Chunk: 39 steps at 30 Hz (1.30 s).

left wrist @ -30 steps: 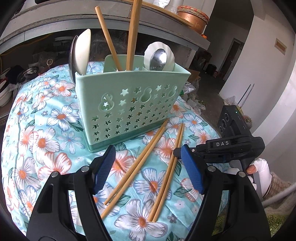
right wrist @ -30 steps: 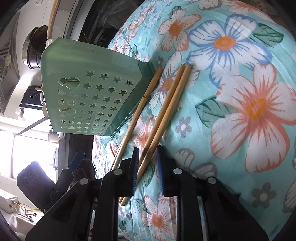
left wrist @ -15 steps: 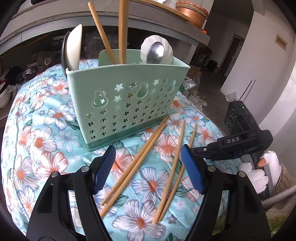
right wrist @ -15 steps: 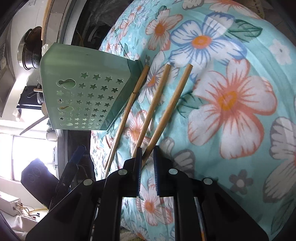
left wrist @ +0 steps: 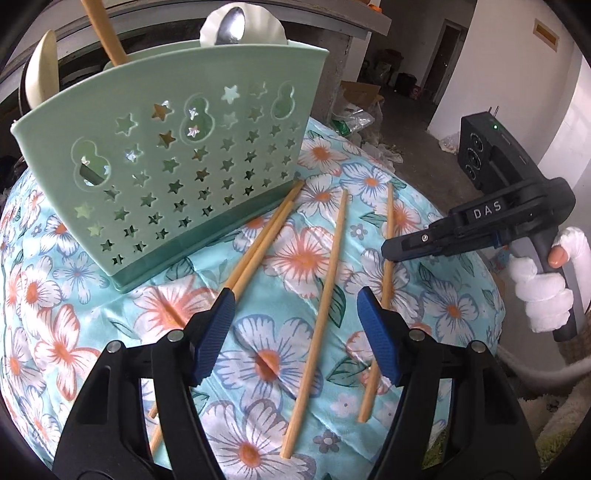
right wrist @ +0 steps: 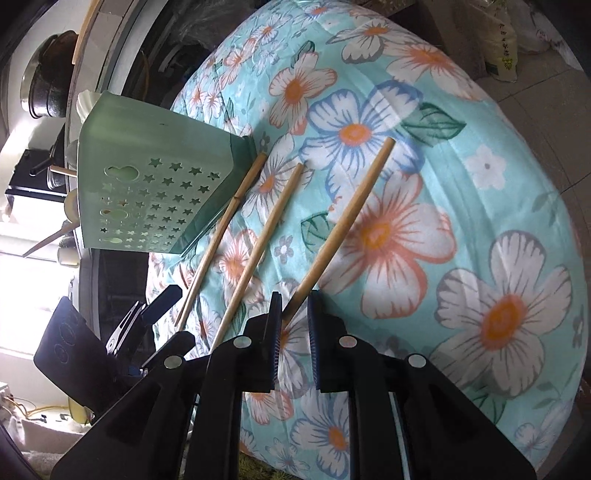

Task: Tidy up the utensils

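A mint green utensil holder [left wrist: 177, 166] with star holes stands on the floral cloth [left wrist: 55, 347] and holds spoons [left wrist: 231, 27] and a chopstick. It also shows in the right wrist view [right wrist: 147, 199]. Several wooden chopsticks lie loose in front of it. My left gripper [left wrist: 295, 306] is open above the middle chopstick [left wrist: 321, 306], with a pair of chopsticks [left wrist: 258, 247] under its left finger. My right gripper [right wrist: 293, 317] is shut on the rightmost chopstick [right wrist: 347, 218], seen from the left view [left wrist: 388, 254] gripping it mid-length.
The cloth covers a rounded table that drops off at the right and front edges [left wrist: 480, 332]. A concrete shelf with pots [right wrist: 40, 81] runs behind the holder. Bags and clutter lie on the floor beyond [left wrist: 354, 118].
My right gripper closed on the rightmost chopstick and pulled it sideways away from its partner. My left gripper moved closer to the holder and lower over the chopsticks.
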Motion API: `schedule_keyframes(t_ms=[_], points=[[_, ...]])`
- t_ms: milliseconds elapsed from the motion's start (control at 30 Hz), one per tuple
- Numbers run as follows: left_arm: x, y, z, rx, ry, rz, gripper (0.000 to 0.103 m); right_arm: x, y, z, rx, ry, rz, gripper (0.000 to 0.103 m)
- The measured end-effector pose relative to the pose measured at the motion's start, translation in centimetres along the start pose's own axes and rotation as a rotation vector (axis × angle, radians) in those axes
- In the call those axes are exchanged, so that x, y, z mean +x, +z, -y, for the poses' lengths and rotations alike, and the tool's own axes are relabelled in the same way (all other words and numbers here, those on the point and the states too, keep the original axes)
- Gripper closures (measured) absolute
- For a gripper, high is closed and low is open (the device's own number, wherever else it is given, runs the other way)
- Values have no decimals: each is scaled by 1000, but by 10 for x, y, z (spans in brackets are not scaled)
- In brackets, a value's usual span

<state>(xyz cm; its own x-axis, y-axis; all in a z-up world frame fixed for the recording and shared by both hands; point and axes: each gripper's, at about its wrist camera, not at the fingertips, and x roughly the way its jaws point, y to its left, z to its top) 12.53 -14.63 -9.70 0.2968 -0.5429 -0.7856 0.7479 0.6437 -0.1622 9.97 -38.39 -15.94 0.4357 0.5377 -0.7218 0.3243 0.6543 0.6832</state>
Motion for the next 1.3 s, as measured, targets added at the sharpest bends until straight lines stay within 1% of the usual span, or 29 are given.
schedule_keyframes(t_ms=[233,367,500,567,600,667,833,900,1300], points=[[21,1,10,33,28,-57,49,12,0,-19,-72,-95,51,89],[31,-1,18,68,51,-86,55,10,-6,-20,-86,-123,58,89],[43,-2,24,90,81,-103,62,2,-15,-14,-78,-132,66,89],[45,-1,24,91,90,-102,69,0,-18,-11,-71,-129,71,89],[46,0,23,89,89,-102,72,0,-19,-10,-67,-126,73,89],[48,1,21,81,88,-104,82,-1,-20,-9,-60,-120,77,90],[50,3,19,67,85,-109,93,0,-19,-9,-56,-114,79,90],[42,1,16,62,87,-109,93,0,-19,-9,-54,-111,79,90],[39,0,18,56,88,-117,95,-1,-18,-6,-44,-95,79,90]])
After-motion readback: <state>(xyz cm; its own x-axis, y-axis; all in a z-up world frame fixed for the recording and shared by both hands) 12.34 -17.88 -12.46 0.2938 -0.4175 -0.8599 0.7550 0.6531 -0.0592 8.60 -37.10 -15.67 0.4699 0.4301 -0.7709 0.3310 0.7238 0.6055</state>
